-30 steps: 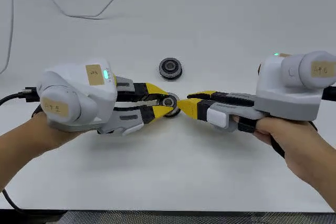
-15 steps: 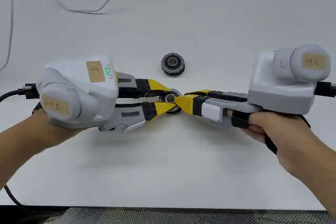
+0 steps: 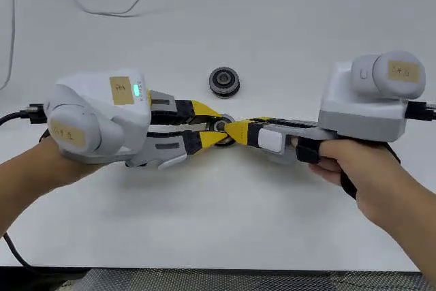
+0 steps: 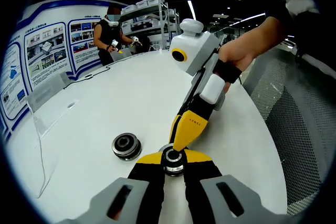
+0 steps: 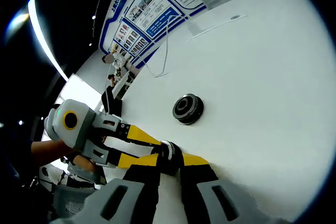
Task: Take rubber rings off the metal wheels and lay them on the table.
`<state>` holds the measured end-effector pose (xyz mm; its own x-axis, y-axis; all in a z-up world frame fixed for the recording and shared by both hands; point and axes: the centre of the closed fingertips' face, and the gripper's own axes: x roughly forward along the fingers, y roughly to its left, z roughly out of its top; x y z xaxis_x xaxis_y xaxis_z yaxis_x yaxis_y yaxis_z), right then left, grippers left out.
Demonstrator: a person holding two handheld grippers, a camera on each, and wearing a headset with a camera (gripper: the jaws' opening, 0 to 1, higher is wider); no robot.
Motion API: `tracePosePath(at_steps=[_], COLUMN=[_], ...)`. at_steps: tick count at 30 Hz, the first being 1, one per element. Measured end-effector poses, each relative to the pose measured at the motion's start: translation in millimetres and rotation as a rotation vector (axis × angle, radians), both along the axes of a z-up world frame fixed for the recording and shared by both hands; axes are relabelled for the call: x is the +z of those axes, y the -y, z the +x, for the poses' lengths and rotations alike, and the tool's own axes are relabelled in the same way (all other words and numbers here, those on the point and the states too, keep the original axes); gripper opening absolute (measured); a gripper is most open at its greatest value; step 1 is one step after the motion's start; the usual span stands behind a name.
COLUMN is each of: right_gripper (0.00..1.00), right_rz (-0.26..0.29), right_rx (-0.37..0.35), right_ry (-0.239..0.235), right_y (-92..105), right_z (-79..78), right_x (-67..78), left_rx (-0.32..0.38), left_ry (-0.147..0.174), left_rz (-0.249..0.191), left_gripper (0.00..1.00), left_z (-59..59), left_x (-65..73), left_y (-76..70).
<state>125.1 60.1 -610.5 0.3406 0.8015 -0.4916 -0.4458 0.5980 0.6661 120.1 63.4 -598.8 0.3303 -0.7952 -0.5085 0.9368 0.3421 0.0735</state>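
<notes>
Rubber ring (image 5: 170, 150): on its wheel (image 3: 221, 126), low over the table (image 3: 204, 223) between both grippers. Peel-off step is in hand.
Left gripper (image 3: 212, 129) jaws pinch the wheel from both sides. Right gripper (image 3: 236, 131) jaws are nearly pressed together, nipping the wheel's edge. That looks like the ring, but the contact is hidden, can't confirm. Second wheel (image 3: 224, 81) lies on the table just beyond, black ring on. Next move, my read: left holds firm, right drags the ring off the rim, then lays it down.
</notes>
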Motion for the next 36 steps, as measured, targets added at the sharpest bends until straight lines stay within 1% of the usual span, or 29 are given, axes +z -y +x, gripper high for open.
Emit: tracePosePath(at_steps=[2, 4, 6, 9, 11, 13, 23, 24, 25, 26, 27, 28, 36], right_gripper=[0.16, 0.16, 0.16, 0.16, 0.16, 0.15, 0.12, 0.12, 0.10, 0.09, 0.09, 0.09, 0.08], right_rz=[-0.007, -0.004, 0.001, 0.006, 0.007, 0.021, 0.034, 0.034, 0.025, 0.031, 0.043, 0.047, 0.063], right_rx=[0.002, -0.013, -0.016, -0.035, -0.035, -0.044, -0.039, -0.043, -0.041, -0.039, -0.044, -0.046, -0.046], right_ry=[-0.004, -0.042, -0.065, -0.091, -0.093, -0.117, -0.131, -0.136, -0.130, -0.130, -0.146, -0.150, -0.156], right_y=[0.0, 0.3, -0.1, 0.4, 0.4, 0.3, 2.4, 3.5, 5.2, 5.8, 6.3, 6.4, 7.1], right_z=[-0.6, -2.0, -3.7, -3.4, -3.5, -4.3, -5.7, -5.6, -5.3, -5.3, -6.1, -6.5, -7.7], right_x=[-0.2, -0.8, -1.3, -1.8, -1.7, -1.3, 0.0, -0.5, -1.8, -1.8, -1.9, -1.9, -0.4], left_rx=[-0.003, -0.006, -0.010, -0.011, -0.011, -0.012, -0.014, -0.014, -0.015, -0.016, -0.017, -0.017, -0.018], left_ry=[0.001, 0.004, 0.008, 0.008, 0.008, 0.009, 0.012, 0.012, 0.012, 0.012, 0.012, 0.012, 0.012], left_rz=[0.000, 0.002, 0.005, 0.004, 0.003, 0.002, 0.003, 0.003, 0.003, 0.003, 0.003, 0.003, 0.004], left_gripper=[0.13, 0.13, 0.13, 0.13, 0.13, 0.13, 0.13, 0.13, 0.13, 0.13, 0.13, 0.13, 0.13], left_z=[-0.4, -0.6, -0.8, -1.3, -1.5, -1.8, -2.1, -2.1, -2.3, -2.3, -2.5, -2.4, -2.0], left_x=[-0.1, -0.1, -0.2, 0.1, 0.2, 0.3, 1.0, 1.1, 1.1, 1.1, 1.2, 1.2, 1.3], left_y=[-0.1, -0.1, 0.0, 0.0, 0.0, 0.0, 0.4, 0.4, 0.4, 0.5, 0.4, 0.6, 0.5])
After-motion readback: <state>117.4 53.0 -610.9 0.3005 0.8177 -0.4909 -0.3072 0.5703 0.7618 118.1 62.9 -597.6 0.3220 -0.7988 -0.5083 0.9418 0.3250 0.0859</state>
